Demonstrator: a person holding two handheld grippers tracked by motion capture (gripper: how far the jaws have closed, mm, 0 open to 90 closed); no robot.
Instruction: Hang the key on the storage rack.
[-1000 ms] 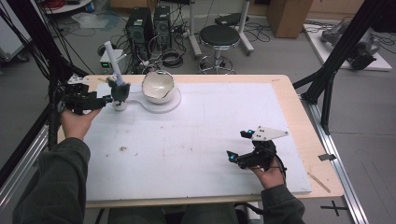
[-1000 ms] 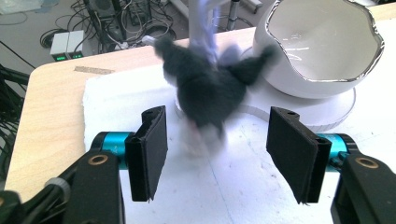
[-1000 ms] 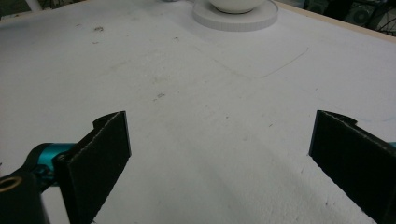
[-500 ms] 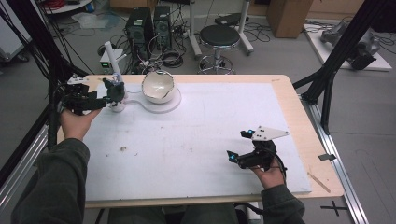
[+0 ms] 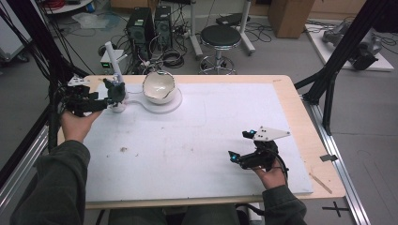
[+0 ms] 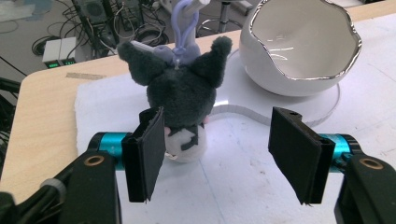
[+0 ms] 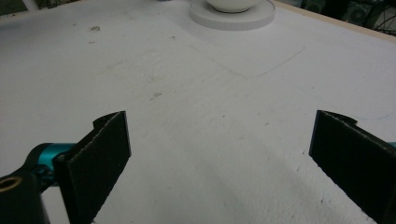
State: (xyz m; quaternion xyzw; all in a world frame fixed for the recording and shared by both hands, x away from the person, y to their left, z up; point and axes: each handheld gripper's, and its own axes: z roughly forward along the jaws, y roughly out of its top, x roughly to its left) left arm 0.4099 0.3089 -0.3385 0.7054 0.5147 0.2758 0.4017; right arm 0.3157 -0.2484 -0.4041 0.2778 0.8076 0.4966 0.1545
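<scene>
A dark grey plush toy [image 6: 182,93] with a lavender clip [image 6: 184,23] on its head stands on the small end of a flat white base [image 5: 162,107], at the foot of a white post [image 5: 112,58]. A white eggshell-shaped bowl [image 6: 299,46] sits on the base beside it. My left gripper [image 6: 219,144] is level at the toy; its jaws have just been opening. The toy's lower body is by the left pad [image 6: 149,149], and the right pad stands well apart from it. At the near right, my right gripper [image 5: 241,145] rests open over the white mat, with nothing between its jaws.
A white mat [image 5: 197,136] covers most of the wooden table [image 5: 305,117]. Small crumbs [image 5: 123,149] lie on the mat at the near left. Beyond the far edge are a stool [image 5: 220,37], computer towers and cables on the floor.
My left gripper's jaws have spread wider around the plush toy, which stays upright by the post. Neither hand has shifted.
</scene>
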